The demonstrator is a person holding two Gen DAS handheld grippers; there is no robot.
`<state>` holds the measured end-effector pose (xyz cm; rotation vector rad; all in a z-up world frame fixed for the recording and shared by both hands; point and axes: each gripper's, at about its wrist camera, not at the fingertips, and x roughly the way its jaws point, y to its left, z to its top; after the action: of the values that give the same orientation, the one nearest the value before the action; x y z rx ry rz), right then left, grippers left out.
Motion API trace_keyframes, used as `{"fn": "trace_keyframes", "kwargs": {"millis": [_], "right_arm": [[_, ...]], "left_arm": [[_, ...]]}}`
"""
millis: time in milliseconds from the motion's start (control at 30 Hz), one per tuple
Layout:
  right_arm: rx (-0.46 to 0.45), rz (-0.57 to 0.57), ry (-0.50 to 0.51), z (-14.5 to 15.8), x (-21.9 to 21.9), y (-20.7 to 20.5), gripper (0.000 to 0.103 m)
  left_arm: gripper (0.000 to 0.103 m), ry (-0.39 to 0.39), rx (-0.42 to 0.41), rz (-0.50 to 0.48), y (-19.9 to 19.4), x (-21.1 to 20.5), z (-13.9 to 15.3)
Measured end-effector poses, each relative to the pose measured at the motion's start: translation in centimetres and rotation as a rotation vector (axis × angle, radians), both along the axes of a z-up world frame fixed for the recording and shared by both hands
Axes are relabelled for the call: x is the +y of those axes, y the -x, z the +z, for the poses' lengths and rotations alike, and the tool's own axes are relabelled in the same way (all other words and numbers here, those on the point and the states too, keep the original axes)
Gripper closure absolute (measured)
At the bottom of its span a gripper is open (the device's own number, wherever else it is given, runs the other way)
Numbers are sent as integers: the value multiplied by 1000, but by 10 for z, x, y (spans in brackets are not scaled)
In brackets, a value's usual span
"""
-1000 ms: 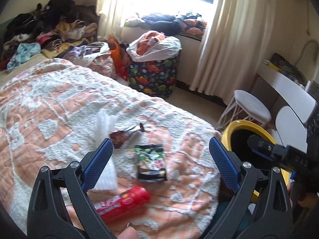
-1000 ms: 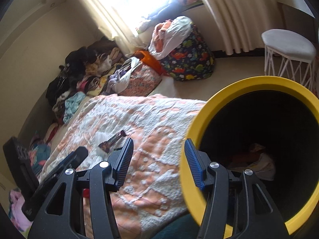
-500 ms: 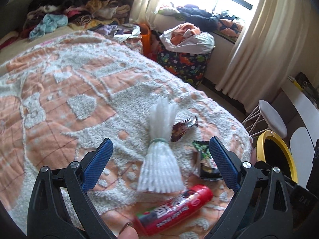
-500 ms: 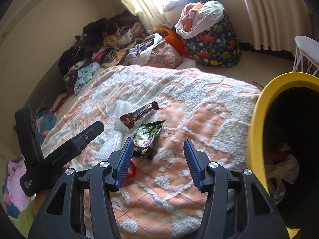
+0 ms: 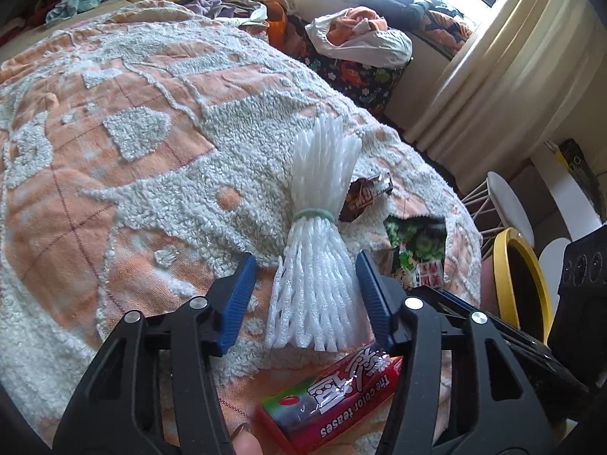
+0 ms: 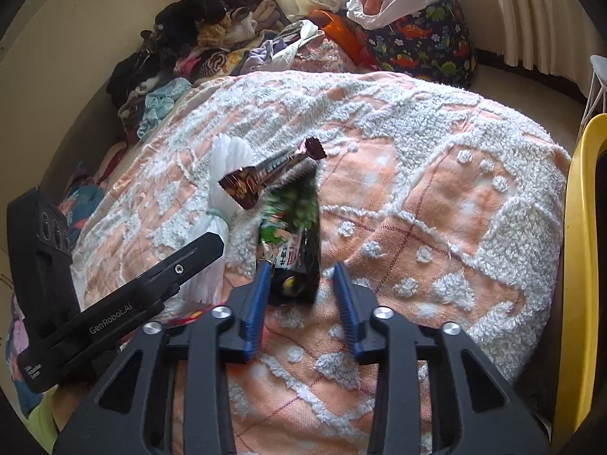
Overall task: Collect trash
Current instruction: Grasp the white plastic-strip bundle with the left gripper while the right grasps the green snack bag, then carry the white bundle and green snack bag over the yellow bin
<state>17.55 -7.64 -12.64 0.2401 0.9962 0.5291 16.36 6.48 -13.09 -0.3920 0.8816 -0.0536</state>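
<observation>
- Four pieces of trash lie close together on your bedspread [image 5: 144,174], near its rounded corner: a white foam net [image 5: 322,235], a brown candy wrapper [image 5: 364,195], a green snack packet [image 5: 417,254] and a red tube [image 5: 341,398].
- To your right the bedspread drops off toward the yellow bin [image 5: 519,284], which stands just beside the bed; the white stool [image 5: 508,204] is beyond it. To your left and ahead the bedspread runs open and bare up to the clothes pile [image 6: 182,53].
- Your left gripper [image 5: 303,292] has its jaws partly open, one blue pad on each side of the foam net's flared lower end. The right pad looks to be touching the net; the left pad stands a little off it. Nothing is clamped.
- The red tube lies just under that gripper, near its right finger.
- Your right gripper [image 6: 301,295] is also partly open and holds nothing. The green snack packet's [image 6: 294,242] near end sits between its fingertips, closer to the left pad; whether it touches is unclear. The candy wrapper [image 6: 269,174] lies just past it.
- Compared with half a second ago, both grippers have closed noticeably and come lower and nearer the trash: the net now sits between the left pads, the packet at the right tips.
</observation>
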Motion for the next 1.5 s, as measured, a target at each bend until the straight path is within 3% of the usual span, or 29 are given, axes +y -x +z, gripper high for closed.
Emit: {"fn": "trace_keyframes", "kwargs": {"millis": [67, 267, 467, 733, 1500], "right_arm": [[-2, -3, -21, 0, -3, 2, 85], [-47, -31, -52, 12, -18, 12, 89], [-103, -64, -63, 27, -39, 23, 89], [-141, -140, -72, 41, -74, 31, 89], [-182, -383, -120, 58, -181, 44, 89]], "left_arm": [[69, -15, 4, -7, 0, 0, -2], [85, 0, -15, 19, 3, 7, 3], [87, 2, -94, 53, 11, 11, 27], [87, 16, -162, -23, 14, -16, 56], [87, -10, -213, -273, 26, -111, 78]]}}
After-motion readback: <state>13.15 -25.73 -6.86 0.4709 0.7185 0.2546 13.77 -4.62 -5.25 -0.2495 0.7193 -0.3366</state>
